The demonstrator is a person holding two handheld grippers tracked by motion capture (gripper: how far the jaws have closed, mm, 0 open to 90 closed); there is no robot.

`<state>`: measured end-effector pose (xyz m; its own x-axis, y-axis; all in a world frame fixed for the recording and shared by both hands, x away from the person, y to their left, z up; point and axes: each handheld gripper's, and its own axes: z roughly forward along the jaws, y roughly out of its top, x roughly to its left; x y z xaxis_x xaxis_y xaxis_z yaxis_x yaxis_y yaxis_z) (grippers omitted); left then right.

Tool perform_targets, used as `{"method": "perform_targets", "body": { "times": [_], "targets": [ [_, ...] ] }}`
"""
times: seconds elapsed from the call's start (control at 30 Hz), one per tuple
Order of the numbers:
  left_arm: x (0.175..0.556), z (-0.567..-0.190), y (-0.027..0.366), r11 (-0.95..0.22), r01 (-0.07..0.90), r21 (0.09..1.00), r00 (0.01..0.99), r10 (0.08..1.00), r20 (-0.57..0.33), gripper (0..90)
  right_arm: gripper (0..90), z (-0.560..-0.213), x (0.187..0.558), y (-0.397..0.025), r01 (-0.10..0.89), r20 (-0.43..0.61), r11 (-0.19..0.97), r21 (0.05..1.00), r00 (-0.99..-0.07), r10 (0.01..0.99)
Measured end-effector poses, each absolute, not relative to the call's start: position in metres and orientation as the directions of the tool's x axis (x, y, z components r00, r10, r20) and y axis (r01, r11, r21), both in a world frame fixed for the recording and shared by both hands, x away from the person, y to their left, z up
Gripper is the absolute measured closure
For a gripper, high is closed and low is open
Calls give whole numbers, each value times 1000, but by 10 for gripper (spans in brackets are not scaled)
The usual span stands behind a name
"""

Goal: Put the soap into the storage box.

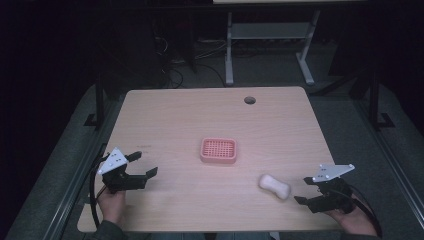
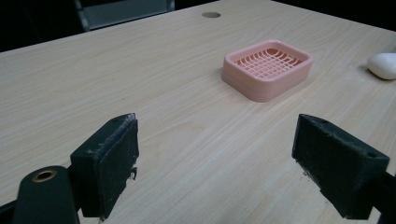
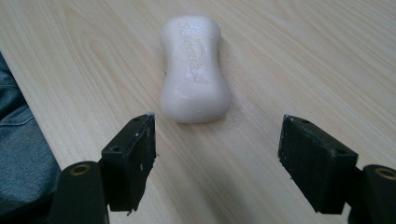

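Right gripper view: your right gripper has its jaws apart, soap bar just ahead; left gripper jaws apart, pink soap dish beyond.

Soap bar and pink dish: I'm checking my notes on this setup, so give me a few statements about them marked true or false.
1. The soap bar lies on the table, outside the pink dish. True.
2. The right gripper is shut on the soap. False: its jaws stand open, short of it.
3. The left gripper is open. True.
4. The dish holds a sponge. False: its grid is bare.
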<state>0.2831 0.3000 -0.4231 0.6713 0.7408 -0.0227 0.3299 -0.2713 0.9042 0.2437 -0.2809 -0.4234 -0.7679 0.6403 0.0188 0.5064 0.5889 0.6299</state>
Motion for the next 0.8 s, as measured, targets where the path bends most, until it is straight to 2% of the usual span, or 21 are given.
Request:
{"method": "perform_targets", "body": {
  "times": [0.8],
  "targets": [
    [283,-422,302,-264,325,908,666,746,-21,140,268,-415,261,-250,467,-8,665,583,-815,579]
  ]
}}
